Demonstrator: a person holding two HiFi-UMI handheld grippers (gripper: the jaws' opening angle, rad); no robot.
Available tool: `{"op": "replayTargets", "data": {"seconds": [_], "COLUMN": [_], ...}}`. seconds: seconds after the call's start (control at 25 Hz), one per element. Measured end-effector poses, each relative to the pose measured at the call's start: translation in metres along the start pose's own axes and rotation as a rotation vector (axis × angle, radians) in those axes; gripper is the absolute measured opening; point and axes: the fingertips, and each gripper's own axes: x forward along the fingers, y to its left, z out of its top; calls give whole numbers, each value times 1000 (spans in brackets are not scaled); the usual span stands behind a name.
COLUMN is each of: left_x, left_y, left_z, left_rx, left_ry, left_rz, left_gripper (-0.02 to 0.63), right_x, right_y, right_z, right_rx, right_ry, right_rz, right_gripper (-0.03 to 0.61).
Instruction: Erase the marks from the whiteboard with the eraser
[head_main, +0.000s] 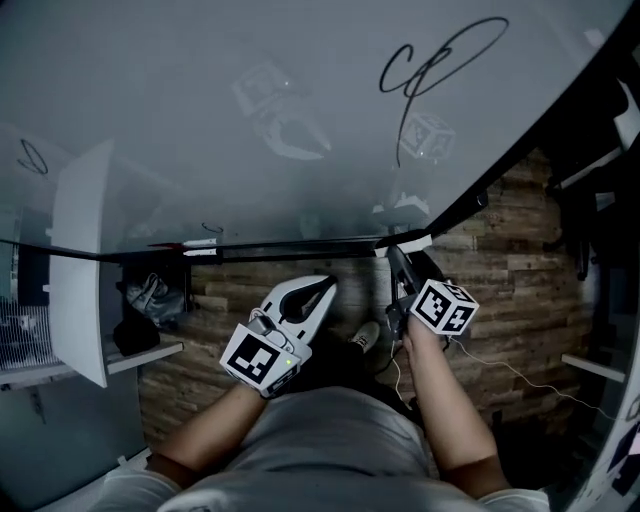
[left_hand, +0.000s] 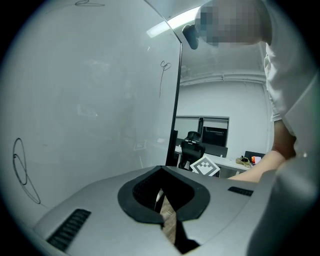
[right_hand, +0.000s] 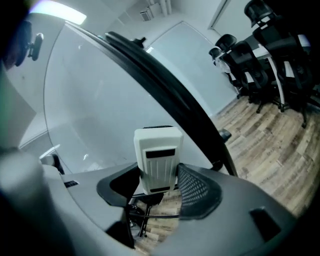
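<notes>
The white ribbed plastic eraser (right_hand: 157, 157) stands upright, clamped between the jaws of my right gripper (head_main: 398, 265), at the lower black-framed edge of the glossy white whiteboard (head_main: 250, 150); whether it touches the surface I cannot tell. A looping black marker scribble (head_main: 440, 60) sits higher on the board, and a smaller black loop (head_main: 32, 156) lies far to its left. My left gripper (head_main: 322, 292) hangs below the board, jaws pressed together on nothing, over the wood-plank floor (head_main: 510, 270).

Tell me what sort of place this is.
Probably an office or meeting room: a large whiteboard with marker scribbles, black office chairs on a wood-look floor, and a dark monitor in the background.
</notes>
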Motion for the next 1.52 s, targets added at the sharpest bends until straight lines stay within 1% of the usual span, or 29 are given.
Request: {"op": "replayTargets", "data": {"seconds": [0.12, 0.2, 0.24, 0.36, 0.44, 0.52, 0.6, 0.64, 0.68, 0.76, 0.84, 0.96, 1.08, 1.16, 1.24, 1.4, 1.52], "left_x": [-24, -41, -49, -74, -92, -113, -143, -162, -183, -228, -273, -331, -373, -391, -403, -417, -424], "left_y": [-3, -5, -6, -9, -12, -16, -22, -25, -28, -30, -33, -37, -36, -41, -45, -52, -63], "left_z": [-2, -1, 1, 8, 13, 16, 19, 19, 20, 25, 26, 12, 1, -1, 0, 2, 2], "left_rx": [-21, -30, -32, -33, -23, -5, 0, -5, -11, -2, 13, 17, 4, 5, 7, 11, 14], "left_ry": [7, 16, 20, 9, -13, -40, -60, -63, -65, -72, -76, -72, -65, -69, -81, -97, -101], "left_rz": [36, 45, 46, 34, 16, -6, -22, -26, -27, -14, -6, -3, -7, -11, -18, -25, -46], "left_gripper": [6, 6, 6, 6, 6, 6, 6, 6, 6, 6, 6, 6, 6, 6, 6, 6, 6], "right_x": [-20, -38, -46, -71, -89, -108, -129, -138, -146, -158, -171, -191, -204, -214, -221, -233, -240], "right_y": [39, 72, 91, 149, 182, 210, 240, 255, 272, 305, 336, 376, 409, 424, 435, 444, 446], "right_z": [-1, -1, -1, -3, -6, -12, -28, -39, -52, -84, -127, -195, -239, -255, -262, -266, -268], "right_rx": [-93, -160, -210, -434, -573, -683, -759, -773, -766, -704, -643, -638, -637, -646, -657, -671, -668], "right_ry": [-3, -11, -12, 14, 28, 23, 0, -19, -44, -106, -151, -156, -146, -151, -163, -186, -205], "right_rz": [66, 112, 138, 215, 246, 249, 237, 228, 219, 207, 199, 199, 212, 213, 208, 183, 156], "right_gripper": [239, 239, 239, 239, 239, 239, 239, 239, 239, 239, 239, 239, 239, 239, 239, 239, 239]}}
